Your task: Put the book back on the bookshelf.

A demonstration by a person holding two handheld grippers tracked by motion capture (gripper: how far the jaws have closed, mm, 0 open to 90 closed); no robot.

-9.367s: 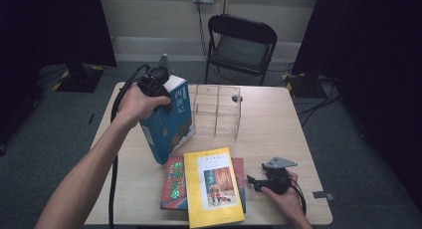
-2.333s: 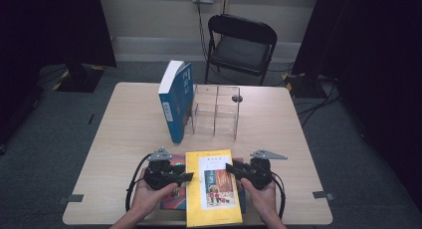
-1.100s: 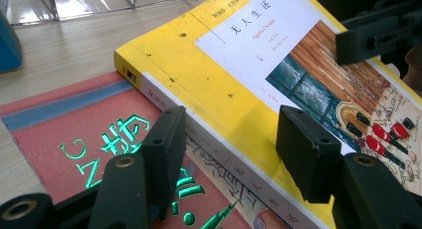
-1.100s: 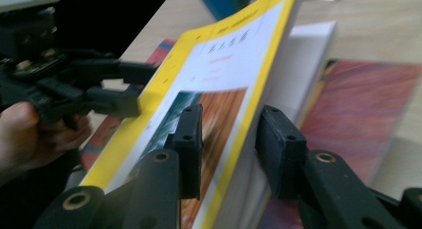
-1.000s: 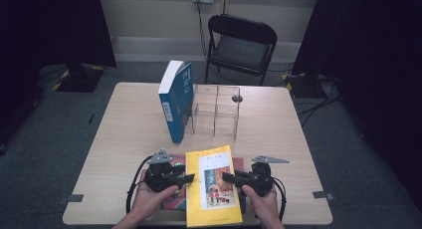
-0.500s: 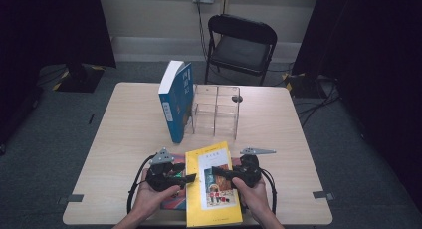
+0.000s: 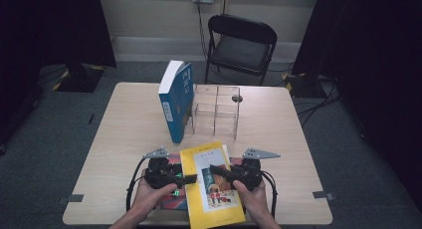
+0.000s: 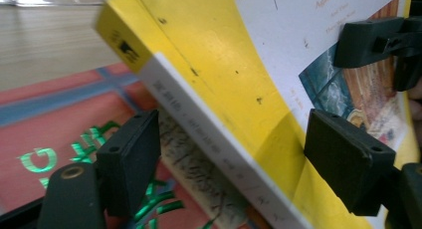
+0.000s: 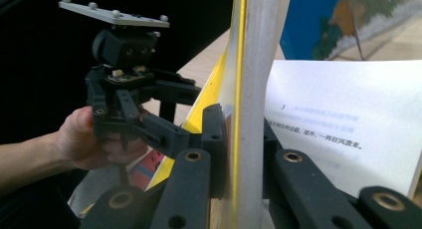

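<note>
Blue book point(image 7: 175, 100) already stands at the rack point(image 7: 215, 111); right gripper point(image 7: 222, 171) clamps the yellow book point(image 7: 211, 186) at the desk's near edge, unshelved, left gripper point(image 7: 190, 178) opening.

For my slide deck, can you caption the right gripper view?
Right gripper clamps the yellow book's cover and first pages; left gripper waits beside it.

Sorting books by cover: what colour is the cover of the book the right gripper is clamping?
Yellow cover, with a white picture panel; clearest in the high view.
</note>
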